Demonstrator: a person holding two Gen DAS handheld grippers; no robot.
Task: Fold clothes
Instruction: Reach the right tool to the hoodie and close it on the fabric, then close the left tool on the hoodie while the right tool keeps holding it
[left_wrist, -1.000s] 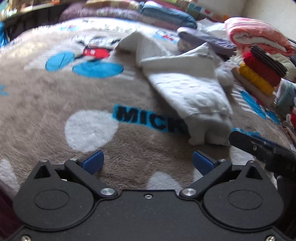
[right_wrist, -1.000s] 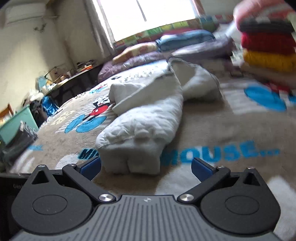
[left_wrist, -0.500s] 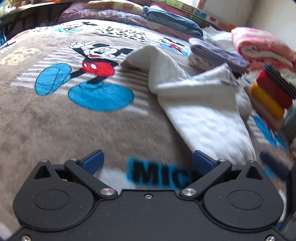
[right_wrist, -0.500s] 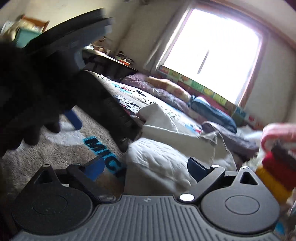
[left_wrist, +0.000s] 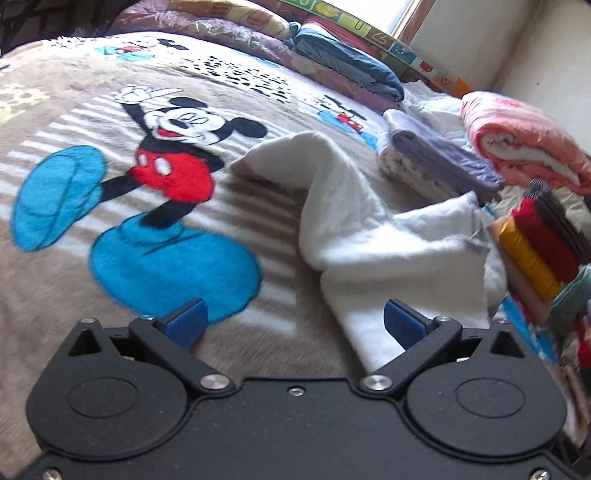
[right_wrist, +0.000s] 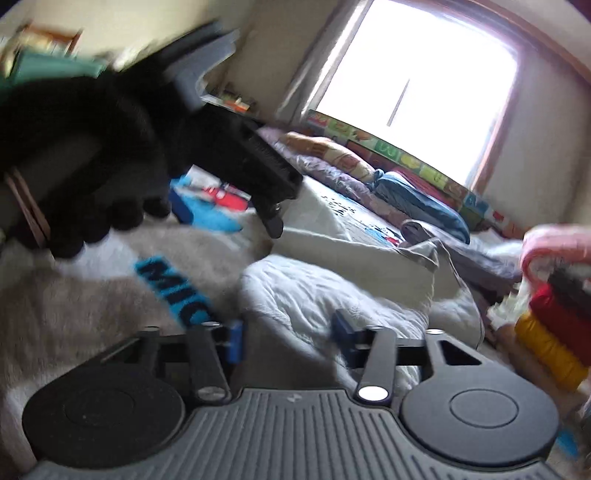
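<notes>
A crumpled white garment lies on the Mickey Mouse blanket, stretching from the middle toward the lower right. My left gripper is open just above the blanket; the garment's near edge lies between its blue pads, close to the right pad. In the right wrist view the same garment lies right in front of my right gripper, whose jaws stand partly closed with the cloth's near end between them; motion blur hides whether they grip it. The gloved hand holding the left gripper fills the upper left.
Folded clothes are stacked at the right: yellow, red and dark pieces, a pink blanket and a lilac folded piece. Pillows and rolled bedding line the far edge under the window.
My left gripper moved forward over the blanket toward the Mickey figure and the garment. My right gripper's jaws narrowed from wide open to partly closed around the garment's near end.
</notes>
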